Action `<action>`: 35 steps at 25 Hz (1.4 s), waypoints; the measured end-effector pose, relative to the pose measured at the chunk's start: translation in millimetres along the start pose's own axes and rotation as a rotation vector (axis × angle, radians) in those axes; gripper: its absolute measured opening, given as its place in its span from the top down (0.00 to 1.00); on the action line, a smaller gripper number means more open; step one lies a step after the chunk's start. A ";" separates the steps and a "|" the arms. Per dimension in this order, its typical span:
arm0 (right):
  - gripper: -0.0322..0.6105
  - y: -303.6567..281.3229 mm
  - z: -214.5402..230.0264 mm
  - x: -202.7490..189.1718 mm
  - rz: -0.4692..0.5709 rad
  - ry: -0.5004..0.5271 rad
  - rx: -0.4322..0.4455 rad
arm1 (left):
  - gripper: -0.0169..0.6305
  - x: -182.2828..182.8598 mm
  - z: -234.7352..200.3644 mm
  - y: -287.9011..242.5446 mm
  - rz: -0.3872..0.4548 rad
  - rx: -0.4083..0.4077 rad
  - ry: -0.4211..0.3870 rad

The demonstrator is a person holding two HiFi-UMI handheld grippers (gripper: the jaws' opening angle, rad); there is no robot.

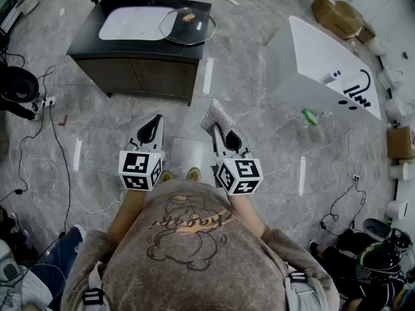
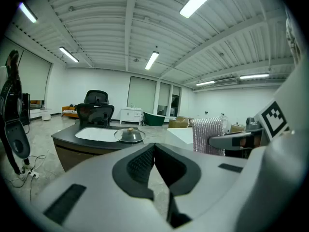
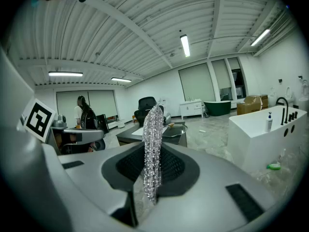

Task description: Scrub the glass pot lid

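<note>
A grey marble floor (image 1: 259,109) fills the frame, with a white bathtub (image 1: 318,63) at the upper right. At the upper left stands a dark worktop (image 1: 84,44) carrying a white basin (image 1: 130,23). The glass pot lid (image 1: 194,30) lies at its right end. Low in the centre, the left tool (image 1: 155,120) and right tool (image 1: 220,131) point forward side by side, tipped slightly down. The left is closed on nothing. The right pinches a silvery scouring pad (image 1: 218,114) upright, well apart from the lid.

The person wears a taupe bear-print sweatshirt (image 1: 194,254); the left hand-held gripper (image 1: 157,118) and right hand-held gripper (image 1: 222,131) are white.
</note>
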State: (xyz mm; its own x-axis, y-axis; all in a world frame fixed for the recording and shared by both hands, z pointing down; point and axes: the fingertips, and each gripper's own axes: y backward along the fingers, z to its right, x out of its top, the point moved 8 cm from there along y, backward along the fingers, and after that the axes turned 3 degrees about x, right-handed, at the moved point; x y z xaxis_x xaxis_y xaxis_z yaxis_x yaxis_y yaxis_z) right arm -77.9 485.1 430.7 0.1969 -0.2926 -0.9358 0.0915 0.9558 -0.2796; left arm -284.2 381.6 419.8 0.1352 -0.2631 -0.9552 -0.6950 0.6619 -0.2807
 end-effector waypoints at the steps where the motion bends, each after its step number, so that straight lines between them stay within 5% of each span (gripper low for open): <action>1: 0.82 -0.4 0.8 -0.3 -0.001 0.001 0.000 | 0.95 -0.4 0.4 -0.2 -0.001 0.001 0.001; 23: 0.82 -8.8 59.5 -8.2 0.005 -0.024 0.088 | 0.95 -13.6 19.6 -39.7 -0.010 0.085 0.037; 35: 0.82 -80.2 114.2 13.4 0.013 -0.030 0.059 | 0.95 14.6 -7.6 -140.5 0.011 0.070 0.026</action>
State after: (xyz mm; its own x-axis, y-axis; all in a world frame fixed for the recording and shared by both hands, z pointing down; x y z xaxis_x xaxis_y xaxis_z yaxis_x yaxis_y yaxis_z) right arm 28.8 401.1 465.1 0.2272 -0.2822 -0.9321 0.1459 0.9562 -0.2539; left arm -190.0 279.4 445.9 0.1088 -0.2727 -0.9559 -0.6454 0.7120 -0.2766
